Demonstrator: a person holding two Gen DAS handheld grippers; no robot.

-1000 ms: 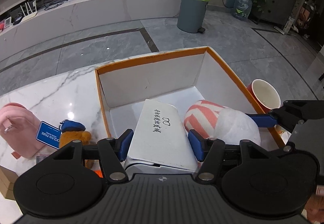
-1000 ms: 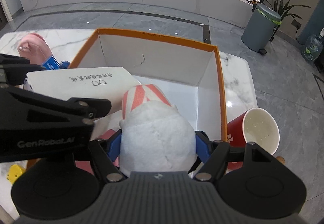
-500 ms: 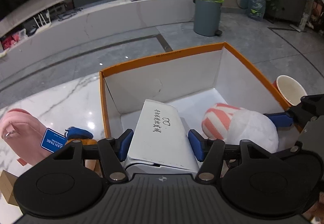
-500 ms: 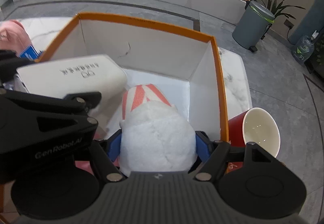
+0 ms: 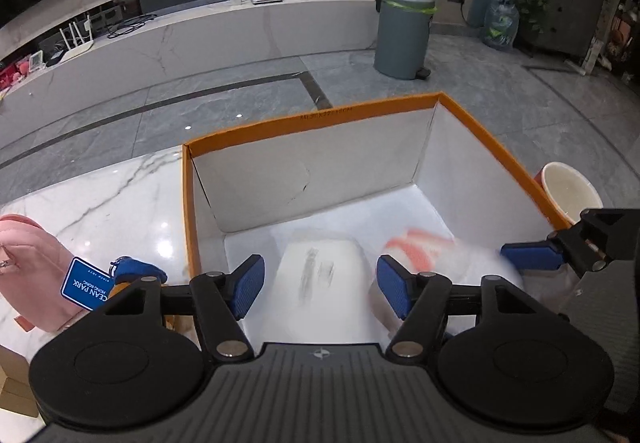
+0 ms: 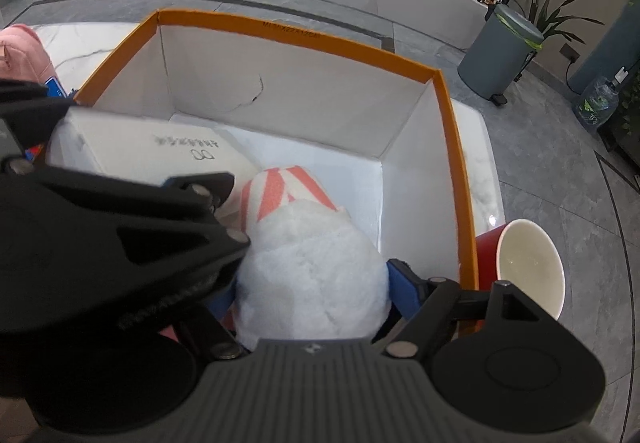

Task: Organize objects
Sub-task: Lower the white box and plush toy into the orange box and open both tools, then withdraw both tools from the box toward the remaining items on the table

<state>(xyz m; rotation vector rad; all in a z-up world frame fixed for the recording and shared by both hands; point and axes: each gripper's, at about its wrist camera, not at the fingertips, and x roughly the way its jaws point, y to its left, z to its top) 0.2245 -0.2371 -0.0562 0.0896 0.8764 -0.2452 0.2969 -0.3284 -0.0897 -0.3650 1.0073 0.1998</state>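
An orange-rimmed white carton (image 5: 312, 119) stands on the marble table (image 5: 100, 195). A white box with black writing (image 5: 320, 279), blurred, lies inside it between the blue pads (image 5: 248, 285) of my left gripper (image 5: 320, 285), with a gap on each side; these jaws are opening. Beside it is a white and pink-striped plush (image 6: 312, 275), between the pads of my right gripper (image 6: 312, 293), whose jaws are also opening. The plush is blurred in the left wrist view while the right finger (image 5: 528, 257) stays sharp. The left gripper's body (image 6: 120, 243) hides the right gripper's left pad.
A red cup (image 6: 528, 267) with a white inside stands against the carton's right wall. Left of the carton lie a pink bag (image 5: 28, 267) with a blue tag (image 5: 86, 289) and a small blue and orange toy (image 5: 136, 271). A grey bin (image 5: 404, 35) stands on the floor beyond.
Both grippers' jaws have spread. The white box has slipped from the left pads and dropped lower into the carton. The plush has loosened between the right pads.
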